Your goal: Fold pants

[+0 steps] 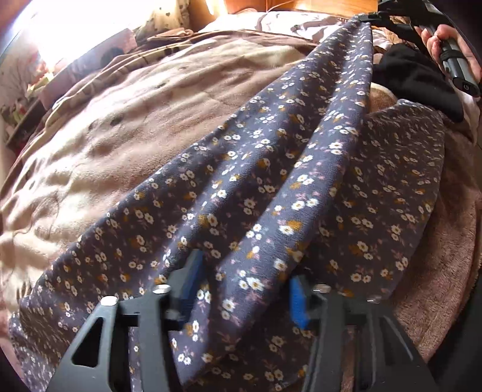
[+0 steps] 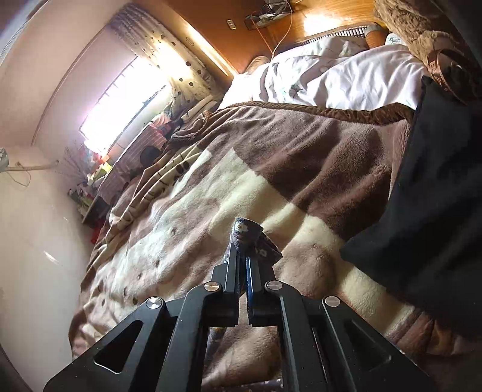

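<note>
So, from your left wrist, the floral pants (image 1: 271, 181) hang stretched over the blanket (image 1: 135, 135), a ridge of cloth between the half-open left gripper (image 1: 244, 289), unpinched. From your right wrist, the right gripper (image 2: 242, 259) clamps a raised corner; no fold shows yet.

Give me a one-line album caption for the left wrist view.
Floral pants stretch across a plush blanket, one end pinched high by the right gripper, the left gripper straddling a fold.
</note>
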Demonstrator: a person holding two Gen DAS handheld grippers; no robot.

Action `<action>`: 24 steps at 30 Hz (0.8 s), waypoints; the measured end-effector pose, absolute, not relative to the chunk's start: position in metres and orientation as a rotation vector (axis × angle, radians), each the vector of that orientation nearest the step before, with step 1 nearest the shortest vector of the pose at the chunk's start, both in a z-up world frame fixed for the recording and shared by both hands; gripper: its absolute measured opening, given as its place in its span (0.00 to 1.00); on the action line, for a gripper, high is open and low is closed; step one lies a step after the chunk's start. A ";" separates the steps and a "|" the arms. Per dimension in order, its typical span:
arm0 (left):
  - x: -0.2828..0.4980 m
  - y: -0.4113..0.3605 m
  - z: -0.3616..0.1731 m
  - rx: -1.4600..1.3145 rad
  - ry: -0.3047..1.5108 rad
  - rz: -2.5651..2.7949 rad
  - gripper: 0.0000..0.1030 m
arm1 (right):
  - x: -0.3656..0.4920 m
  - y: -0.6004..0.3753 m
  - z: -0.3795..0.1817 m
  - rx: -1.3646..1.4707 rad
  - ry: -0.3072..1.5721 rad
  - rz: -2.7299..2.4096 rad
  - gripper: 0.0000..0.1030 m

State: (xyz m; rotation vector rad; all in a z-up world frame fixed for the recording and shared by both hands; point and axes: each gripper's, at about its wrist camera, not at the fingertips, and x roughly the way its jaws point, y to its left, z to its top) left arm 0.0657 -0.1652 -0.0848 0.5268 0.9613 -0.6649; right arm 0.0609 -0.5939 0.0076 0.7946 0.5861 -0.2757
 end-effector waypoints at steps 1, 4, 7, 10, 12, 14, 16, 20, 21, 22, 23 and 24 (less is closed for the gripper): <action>0.064 -0.164 -0.083 0.526 0.964 -0.665 0.21 | 0.060 -0.594 0.008 0.799 0.585 -0.277 0.03; 0.061 -0.156 -0.073 0.518 0.937 -0.665 0.04 | 0.052 -0.594 0.007 0.814 0.582 -0.283 0.03; 0.055 -0.145 -0.056 0.482 0.918 -0.686 0.03 | 0.041 -0.594 0.008 0.812 0.584 -0.293 0.03; 0.044 -0.135 -0.039 0.479 0.893 -0.710 0.03 | 0.024 -0.595 0.014 0.816 0.573 -0.303 0.03; 0.036 -0.131 -0.030 0.478 0.876 -0.732 0.03 | 0.013 -0.597 0.019 0.823 0.567 -0.307 0.03; 0.025 -0.130 -0.026 0.491 0.874 -0.747 0.03 | 0.001 -0.598 0.020 0.825 0.569 -0.311 0.03; 0.016 -0.133 -0.031 0.524 0.877 -0.762 0.03 | -0.011 -0.597 0.018 0.818 0.585 -0.328 0.03; 0.004 -0.139 -0.052 0.512 0.944 -0.791 0.03 | -0.037 -0.598 -0.008 0.830 0.641 -0.381 0.03; 0.002 -0.140 -0.057 0.515 0.949 -0.792 0.03 | -0.046 -0.601 -0.018 0.858 0.651 -0.398 0.03; -0.001 -0.141 -0.063 0.520 0.959 -0.789 0.03 | -0.052 -0.603 -0.025 0.867 0.658 -0.411 0.03; -0.004 -0.141 -0.068 0.523 0.965 -0.787 0.03 | -0.057 -0.605 -0.032 0.876 0.664 -0.420 0.03; -0.005 -0.141 -0.072 0.521 0.972 -0.788 0.03 | -0.063 -0.607 -0.040 0.891 0.677 -0.427 0.03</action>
